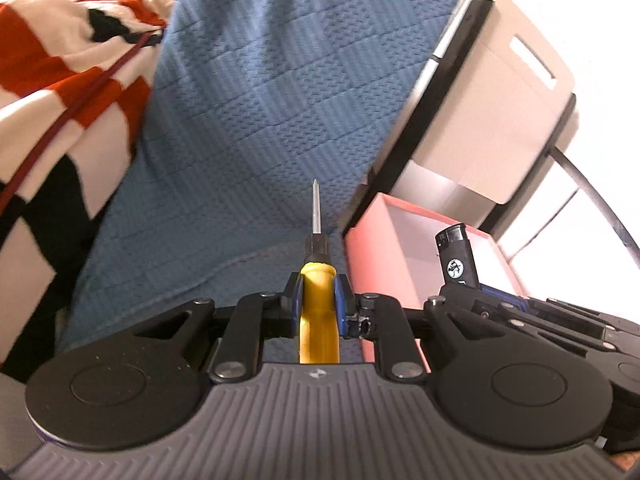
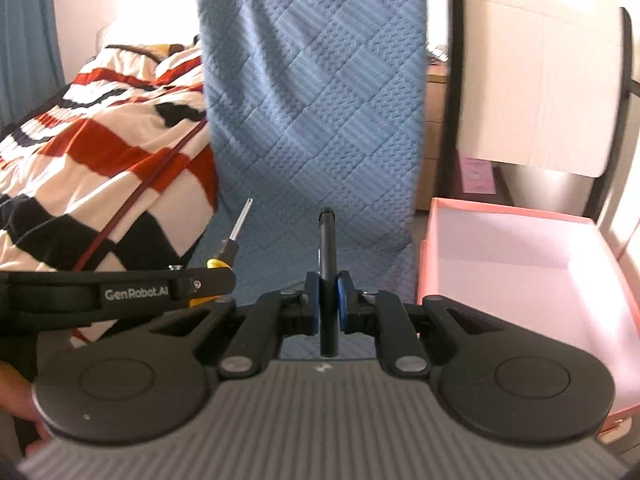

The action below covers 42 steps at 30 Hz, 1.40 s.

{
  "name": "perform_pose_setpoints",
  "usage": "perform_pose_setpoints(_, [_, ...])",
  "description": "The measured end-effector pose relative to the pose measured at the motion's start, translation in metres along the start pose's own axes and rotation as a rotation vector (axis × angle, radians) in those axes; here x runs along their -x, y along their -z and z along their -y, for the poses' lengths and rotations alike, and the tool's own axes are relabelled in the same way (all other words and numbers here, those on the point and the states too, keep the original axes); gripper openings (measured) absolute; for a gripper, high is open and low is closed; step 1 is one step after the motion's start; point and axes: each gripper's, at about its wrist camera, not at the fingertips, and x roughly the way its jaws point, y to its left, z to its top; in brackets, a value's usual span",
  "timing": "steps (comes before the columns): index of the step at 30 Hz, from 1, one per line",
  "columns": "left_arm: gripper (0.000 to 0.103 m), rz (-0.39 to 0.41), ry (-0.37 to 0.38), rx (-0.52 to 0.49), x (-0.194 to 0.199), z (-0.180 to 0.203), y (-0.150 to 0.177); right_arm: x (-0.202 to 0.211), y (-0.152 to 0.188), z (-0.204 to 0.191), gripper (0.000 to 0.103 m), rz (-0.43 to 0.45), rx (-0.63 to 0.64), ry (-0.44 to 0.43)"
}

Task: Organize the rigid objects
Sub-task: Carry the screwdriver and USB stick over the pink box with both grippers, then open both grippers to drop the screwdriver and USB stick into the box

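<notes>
My left gripper [image 1: 317, 300] is shut on a yellow-handled screwdriver [image 1: 318, 280], whose steel shaft points forward over the blue quilt [image 1: 280, 100]. In the right wrist view that screwdriver [image 2: 234, 240] shows at the left, held in the left gripper [image 2: 212, 280]. My right gripper [image 2: 329, 300] is shut on a black lighter [image 2: 328, 248], seen edge-on and standing upright between the blue pads. From the left wrist view the lighter [image 1: 456, 256] shows its round white sticker, with the right gripper [image 1: 480, 292] below it. An open pink box [image 2: 520, 248] sits to the right, and its corner [image 1: 380, 256] shows in the left wrist view.
A striped red, white and black blanket [image 2: 100, 140] covers the bed on the left. A beige chair back [image 2: 540, 80] with a dark frame stands behind the pink box. A wooden drawer unit [image 2: 434, 120] is behind the quilt. A hand [image 2: 16, 400] shows at the lower left.
</notes>
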Motion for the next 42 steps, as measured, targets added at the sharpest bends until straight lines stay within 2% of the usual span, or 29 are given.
perform_pose_setpoints(22, [0.019,-0.021,0.132,-0.123,-0.042,0.122,0.014,0.051,0.018,0.106,0.012,0.065,-0.119,0.182])
perform_pose_setpoints(32, [0.02,-0.091,0.163,-0.16,-0.097,0.17,0.017,0.04,0.036,0.16,0.012,0.031,-0.197,0.239])
perform_pose_setpoints(33, [0.02,-0.124,0.141,-0.158,-0.103,0.173,0.018,0.037,0.037,0.165,0.012,0.025,-0.209,0.239])
perform_pose_setpoints(42, [0.02,-0.215,0.134,-0.178,-0.165,0.195,0.025,0.0,0.051,0.208,0.012,-0.055,-0.283,0.255])
